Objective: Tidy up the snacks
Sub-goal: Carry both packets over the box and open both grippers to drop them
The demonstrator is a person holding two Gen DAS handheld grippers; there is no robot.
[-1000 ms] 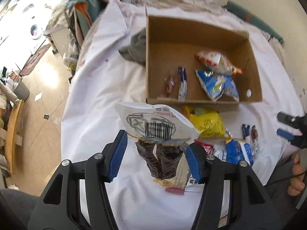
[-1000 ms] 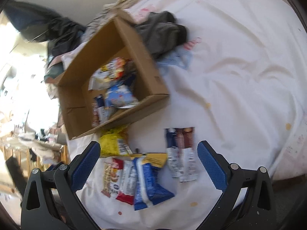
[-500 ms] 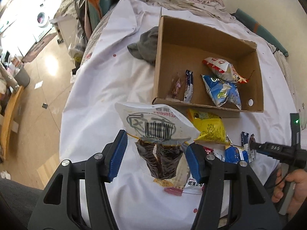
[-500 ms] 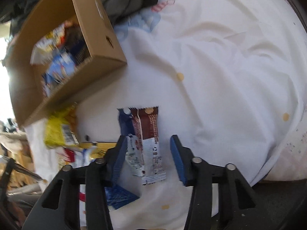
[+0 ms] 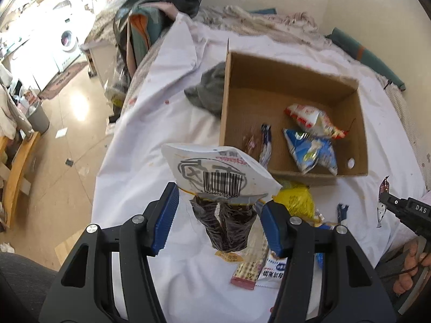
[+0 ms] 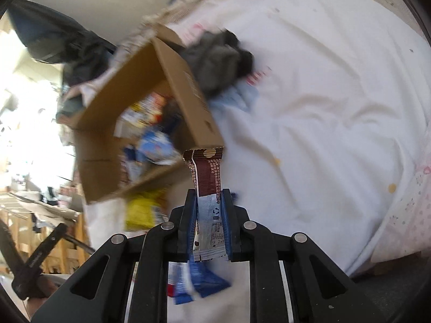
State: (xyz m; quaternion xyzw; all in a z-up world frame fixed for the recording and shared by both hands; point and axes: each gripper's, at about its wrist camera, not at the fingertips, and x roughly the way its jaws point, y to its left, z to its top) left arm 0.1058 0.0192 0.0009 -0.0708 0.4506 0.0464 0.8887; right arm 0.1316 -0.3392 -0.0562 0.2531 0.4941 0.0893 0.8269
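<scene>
My left gripper [image 5: 219,202] is shut on a white pouch [image 5: 215,172] with a barcode and dark contents, held above the white sheet just short of the cardboard box [image 5: 256,80]. In the box lie a red-white bag [image 5: 312,118], a blue bag [image 5: 309,150] and thin sticks [image 5: 265,140]. My right gripper [image 6: 208,192] has its jaws closing, pads pressed on a brown-and-white snack bar [image 6: 206,172] that stands up between them, off the sheet. The same bar [image 5: 383,188] shows at the right edge of the left wrist view. The box [image 6: 188,88] is blurred there.
Loose snacks lie on the sheet in front of the box: a yellow bag [image 5: 296,202], stick packs [image 5: 253,266], blue packets [image 6: 199,277]. A grey cloth [image 5: 210,94] sits against the box's left wall. Piled clothes [image 5: 159,13] stand at the back left. The bed edge drops to the floor on the left.
My right gripper went from wide open to closed on the brown-and-white bar and lifted it off the sheet. The left gripper kept its hold on the pouch.
</scene>
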